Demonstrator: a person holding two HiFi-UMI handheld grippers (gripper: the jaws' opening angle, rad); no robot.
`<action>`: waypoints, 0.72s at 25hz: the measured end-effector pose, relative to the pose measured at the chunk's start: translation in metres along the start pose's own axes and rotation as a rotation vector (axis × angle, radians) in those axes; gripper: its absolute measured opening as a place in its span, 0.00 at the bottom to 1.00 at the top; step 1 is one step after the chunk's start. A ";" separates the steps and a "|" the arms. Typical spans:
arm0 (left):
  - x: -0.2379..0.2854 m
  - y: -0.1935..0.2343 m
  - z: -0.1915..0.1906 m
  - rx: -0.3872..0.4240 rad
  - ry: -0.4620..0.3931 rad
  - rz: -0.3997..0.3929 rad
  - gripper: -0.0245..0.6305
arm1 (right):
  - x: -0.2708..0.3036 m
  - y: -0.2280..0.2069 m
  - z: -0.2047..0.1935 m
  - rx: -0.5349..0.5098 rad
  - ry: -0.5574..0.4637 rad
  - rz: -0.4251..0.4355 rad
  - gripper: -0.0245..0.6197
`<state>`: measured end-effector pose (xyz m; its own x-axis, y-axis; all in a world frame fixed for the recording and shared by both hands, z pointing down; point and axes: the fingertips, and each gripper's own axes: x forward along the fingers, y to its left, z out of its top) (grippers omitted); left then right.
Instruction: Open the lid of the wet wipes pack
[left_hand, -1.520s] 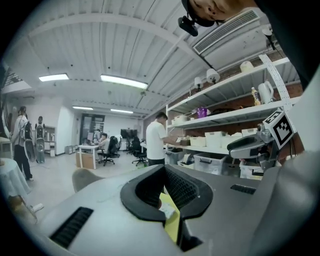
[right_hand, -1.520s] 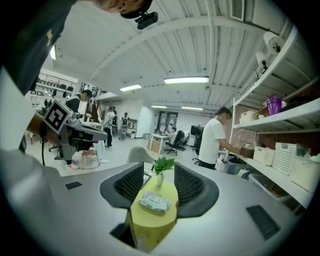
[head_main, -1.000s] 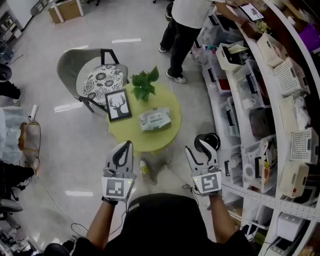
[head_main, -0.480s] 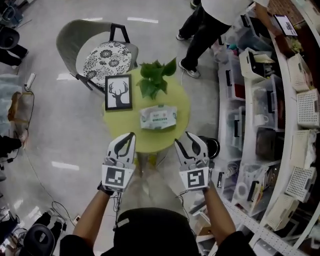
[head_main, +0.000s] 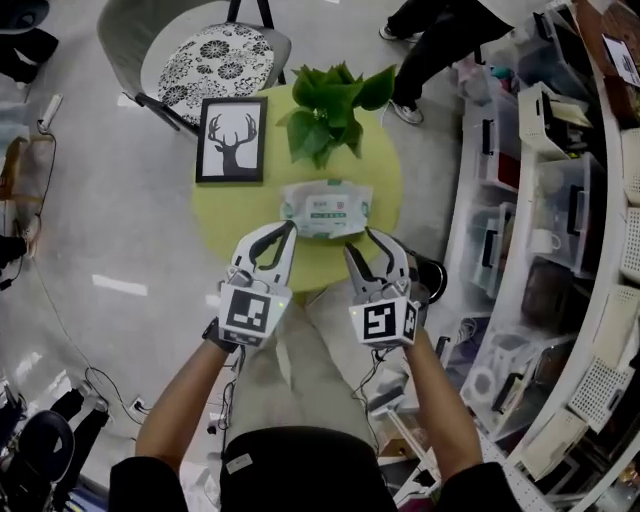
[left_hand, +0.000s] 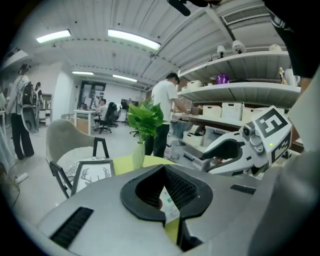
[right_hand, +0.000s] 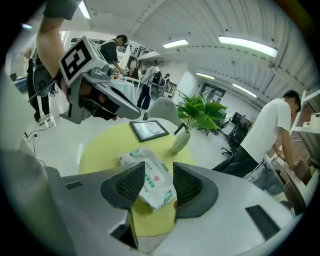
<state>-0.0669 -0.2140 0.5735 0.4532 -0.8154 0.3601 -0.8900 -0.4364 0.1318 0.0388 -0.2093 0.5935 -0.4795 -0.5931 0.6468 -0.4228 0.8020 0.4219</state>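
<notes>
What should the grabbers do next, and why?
Probably lower the right gripper onto the wet wipes pack, near its lid. Its jaws stand apart and empty, it hangs just short of the pack, and the lid looks shut.

Head view looks down; all views share the wet wipes pack (head_main: 325, 208)

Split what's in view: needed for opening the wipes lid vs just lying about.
Job: white-and-green soft wet wipes pack, left claw, right claw.
Lying about: black-framed deer picture, leafy green plant in white vase, grey chair with patterned cushion.
</notes>
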 end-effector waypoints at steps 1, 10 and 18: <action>0.005 0.001 -0.007 0.009 0.008 -0.004 0.07 | 0.010 0.002 -0.004 -0.004 0.004 0.004 0.31; 0.052 0.010 -0.073 -0.024 0.094 -0.019 0.07 | 0.075 0.025 -0.046 -0.082 0.103 0.072 0.31; 0.076 0.009 -0.110 -0.048 0.180 -0.061 0.06 | 0.101 0.048 -0.060 -0.239 0.162 0.103 0.32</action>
<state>-0.0459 -0.2381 0.7042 0.4938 -0.7048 0.5093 -0.8646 -0.4605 0.2010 0.0163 -0.2269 0.7175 -0.3735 -0.5045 0.7785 -0.1768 0.8625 0.4742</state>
